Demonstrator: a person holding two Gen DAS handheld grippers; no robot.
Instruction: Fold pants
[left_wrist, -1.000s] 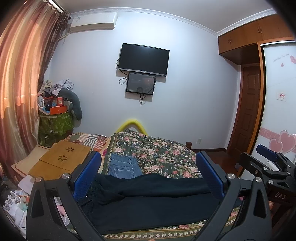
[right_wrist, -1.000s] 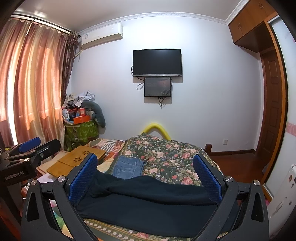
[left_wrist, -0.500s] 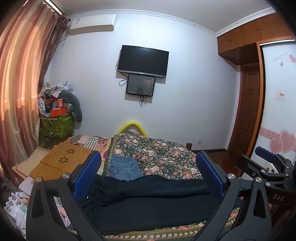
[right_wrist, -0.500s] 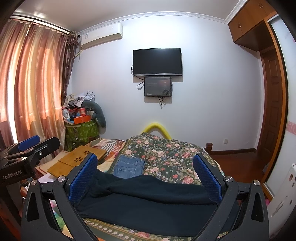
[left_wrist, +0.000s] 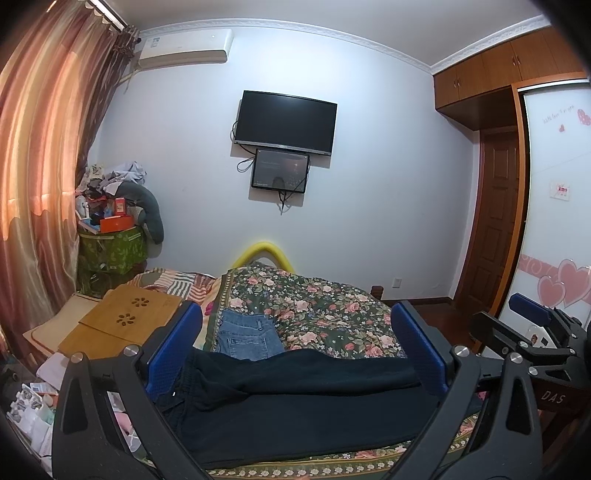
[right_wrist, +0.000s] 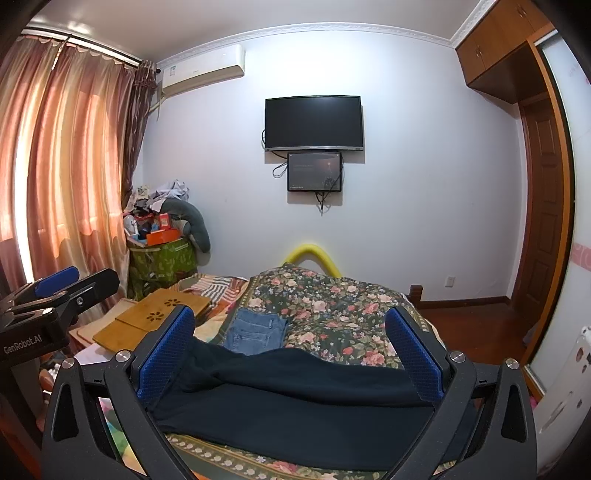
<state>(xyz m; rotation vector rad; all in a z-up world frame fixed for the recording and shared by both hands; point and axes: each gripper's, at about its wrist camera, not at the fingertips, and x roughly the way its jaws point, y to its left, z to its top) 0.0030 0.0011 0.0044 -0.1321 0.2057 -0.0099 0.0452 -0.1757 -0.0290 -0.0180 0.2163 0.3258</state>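
Observation:
Dark navy pants (left_wrist: 295, 406) lie spread sideways across the near end of a floral bedspread (left_wrist: 325, 314), waistband to the left; they also show in the right wrist view (right_wrist: 295, 402). My left gripper (left_wrist: 295, 354) is open and empty, held above and in front of the pants. My right gripper (right_wrist: 291, 354) is open and empty too, likewise above the pants. Each gripper shows at the edge of the other's view, the right one (left_wrist: 532, 332) and the left one (right_wrist: 55, 291).
Folded blue jeans (left_wrist: 247, 336) lie on the bed just beyond the dark pants. A wooden lap desk (left_wrist: 125, 321) sits at the left of the bed. A cluttered green box (left_wrist: 110, 247), curtains (left_wrist: 37, 166), a wall TV (left_wrist: 286, 123) and a wardrobe (left_wrist: 554, 221) surround the bed.
Both views have shifted very slightly; the grippers stay open above the pants and the pants have not moved.

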